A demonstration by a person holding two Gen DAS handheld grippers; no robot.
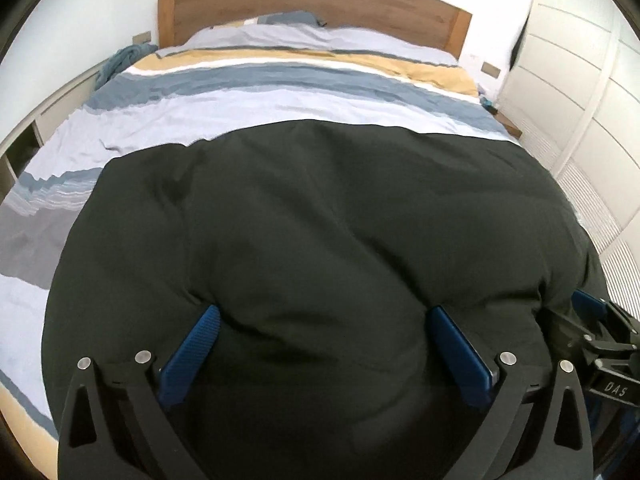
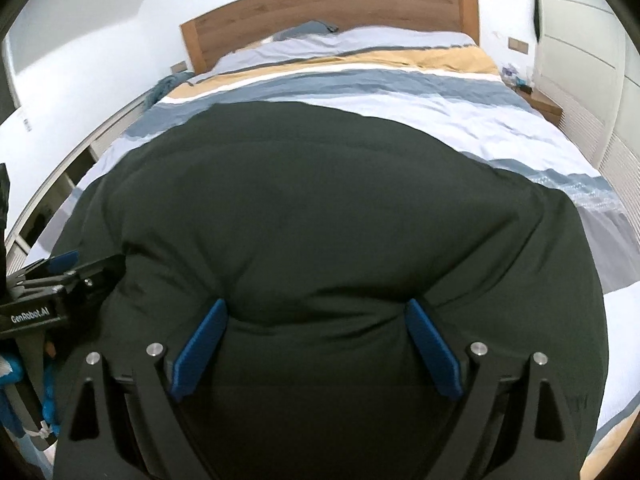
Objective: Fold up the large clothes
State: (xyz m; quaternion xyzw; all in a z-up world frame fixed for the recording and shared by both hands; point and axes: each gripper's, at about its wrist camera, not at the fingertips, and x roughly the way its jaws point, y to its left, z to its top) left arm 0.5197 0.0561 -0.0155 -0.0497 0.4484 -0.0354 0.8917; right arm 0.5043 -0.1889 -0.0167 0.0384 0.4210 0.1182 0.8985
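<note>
The black padded garment (image 1: pixel 320 220) looks soft, bulky and slippery; left gripper (image 1: pixel 322 312) and right gripper (image 2: pixel 316 306) gape wide, pads pressing its puffy near edge, best taken there

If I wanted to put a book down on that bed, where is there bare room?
The striped duvet is bare between the black garment and the pillows by the headboard. There is also a strip along the bed's left side. The near end is crowded: the garment covers it, bunched between the left gripper and right gripper.

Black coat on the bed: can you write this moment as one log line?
left tongs: open, pressed into black coat | right tongs: open, same | coat on striped bed
</note>
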